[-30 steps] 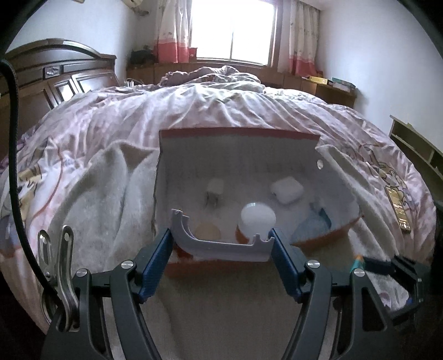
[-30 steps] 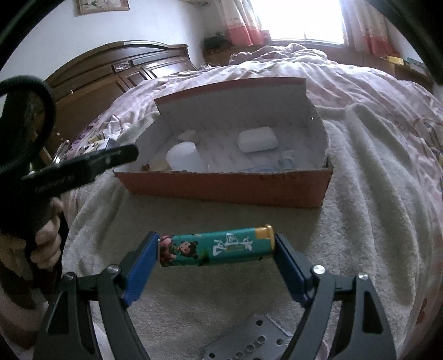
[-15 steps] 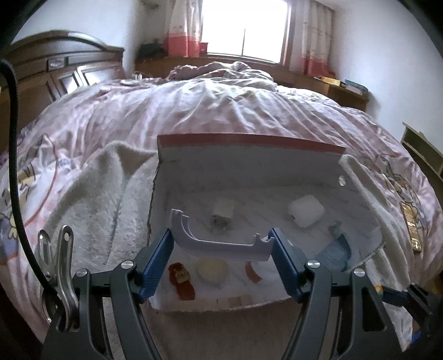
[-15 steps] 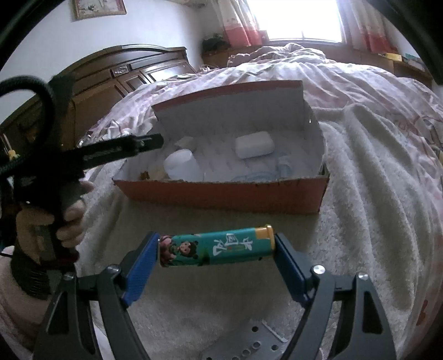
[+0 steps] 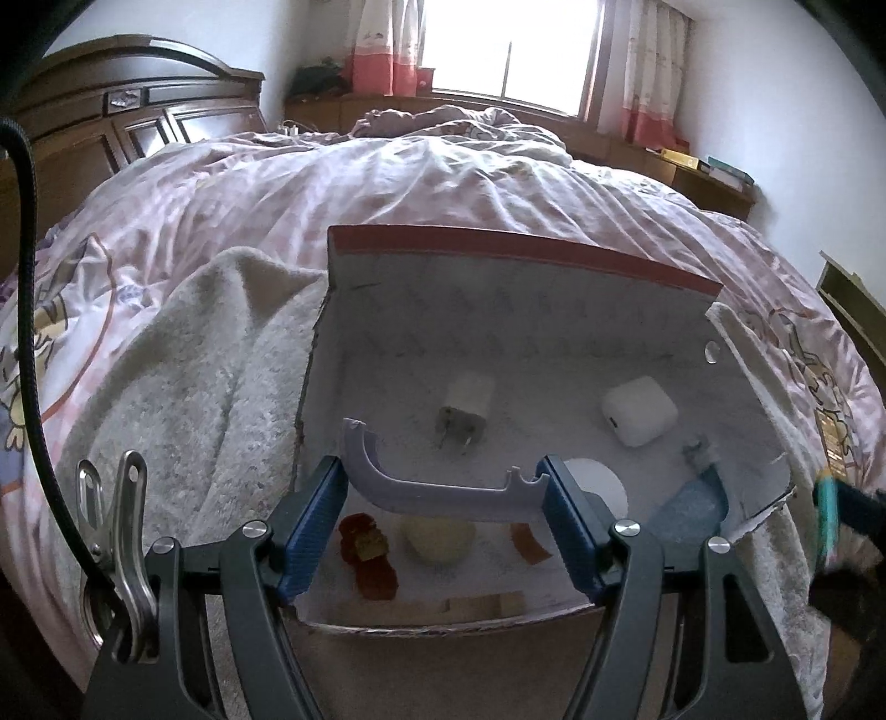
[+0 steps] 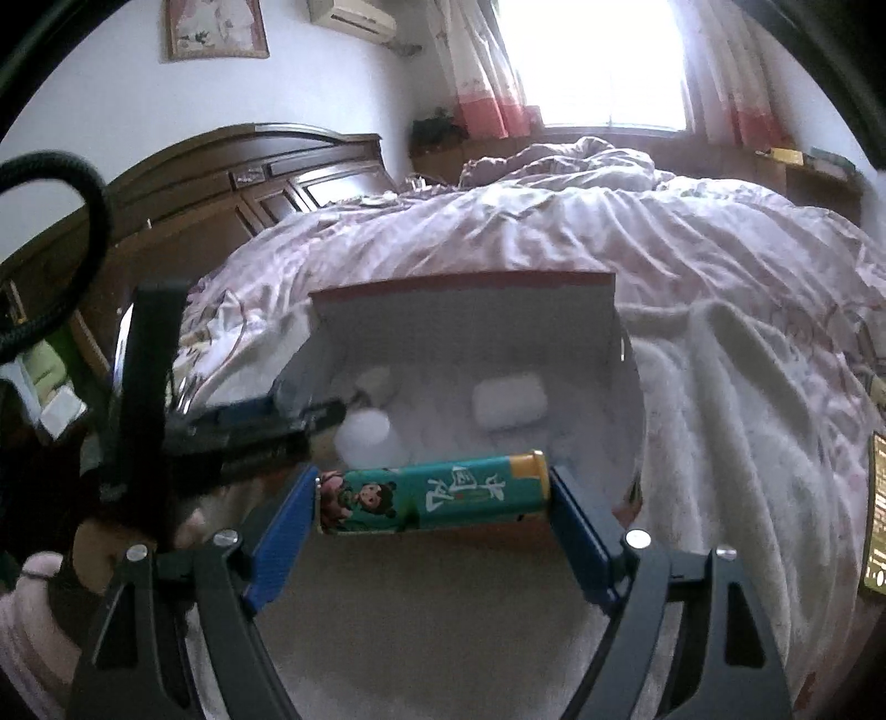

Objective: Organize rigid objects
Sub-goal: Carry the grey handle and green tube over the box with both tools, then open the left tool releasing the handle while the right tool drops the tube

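Left gripper (image 5: pixel 443 498): clamped on a curved white plastic bracket (image 5: pixel 437 487), held crosswise between the blue pads, above the near part of the open cardboard box (image 5: pixel 520 249). The bracket's right end sits behind the right pad; its shape there is unclear.

Right gripper (image 6: pixel 432 493): clamped on a teal printed tube (image 6: pixel 432 490) with a yellow end, held crosswise just before the box's near wall, which the tube mostly hides.

Box contents, near to far, left wrist view: red item (image 5: pixel 368 554), blurred, identity unclear; pale round lump (image 5: pixel 437 540); white round lid (image 5: pixel 601 487), partly behind the right pad; blue item (image 5: pixel 689 498), cut by the box edge; white plug adapter (image 5: pixel 465 412); white rounded case (image 5: pixel 639 410).

Box rests on a cream towel (image 5: pixel 183 365) on the bed (image 5: pixel 443 177). Beyond: dark headboard (image 5: pixel 138 111); overexposed window (image 5: pixel 509 44).
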A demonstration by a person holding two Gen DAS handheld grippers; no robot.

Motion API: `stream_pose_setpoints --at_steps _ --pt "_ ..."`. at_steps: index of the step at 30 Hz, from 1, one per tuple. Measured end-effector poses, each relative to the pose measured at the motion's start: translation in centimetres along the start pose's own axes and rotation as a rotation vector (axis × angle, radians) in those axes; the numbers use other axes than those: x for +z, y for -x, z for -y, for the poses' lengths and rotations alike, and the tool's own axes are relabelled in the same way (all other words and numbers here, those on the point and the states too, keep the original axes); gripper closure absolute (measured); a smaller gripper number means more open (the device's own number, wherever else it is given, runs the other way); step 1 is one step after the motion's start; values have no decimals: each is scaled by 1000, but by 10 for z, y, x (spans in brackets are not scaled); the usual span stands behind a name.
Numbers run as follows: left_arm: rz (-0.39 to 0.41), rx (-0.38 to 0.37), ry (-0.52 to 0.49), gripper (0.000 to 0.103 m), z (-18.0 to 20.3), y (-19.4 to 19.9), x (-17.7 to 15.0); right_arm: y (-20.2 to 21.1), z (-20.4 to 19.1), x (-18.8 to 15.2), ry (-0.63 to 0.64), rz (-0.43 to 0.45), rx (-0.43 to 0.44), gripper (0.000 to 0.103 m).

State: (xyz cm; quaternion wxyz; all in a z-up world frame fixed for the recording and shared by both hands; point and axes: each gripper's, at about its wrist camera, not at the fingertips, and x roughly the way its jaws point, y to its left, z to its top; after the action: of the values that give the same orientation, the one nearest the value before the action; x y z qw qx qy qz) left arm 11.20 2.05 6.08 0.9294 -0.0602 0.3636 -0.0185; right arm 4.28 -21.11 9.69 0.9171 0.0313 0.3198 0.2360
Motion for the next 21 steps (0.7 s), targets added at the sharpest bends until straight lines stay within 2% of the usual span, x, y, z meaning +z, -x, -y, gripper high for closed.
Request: stream_pose_setpoints --at_steps 5,12,21 --pt "-5 23 -12 31 0 -2 -3 -17 2 12 10 2 -43 18" --pt "5 46 -45 31 5 -4 -5 -37 9 11 3 -23 -94 18" --pt "12 56 -60 31 6 -4 -8 -50 34 6 -93 -73 -105 18"
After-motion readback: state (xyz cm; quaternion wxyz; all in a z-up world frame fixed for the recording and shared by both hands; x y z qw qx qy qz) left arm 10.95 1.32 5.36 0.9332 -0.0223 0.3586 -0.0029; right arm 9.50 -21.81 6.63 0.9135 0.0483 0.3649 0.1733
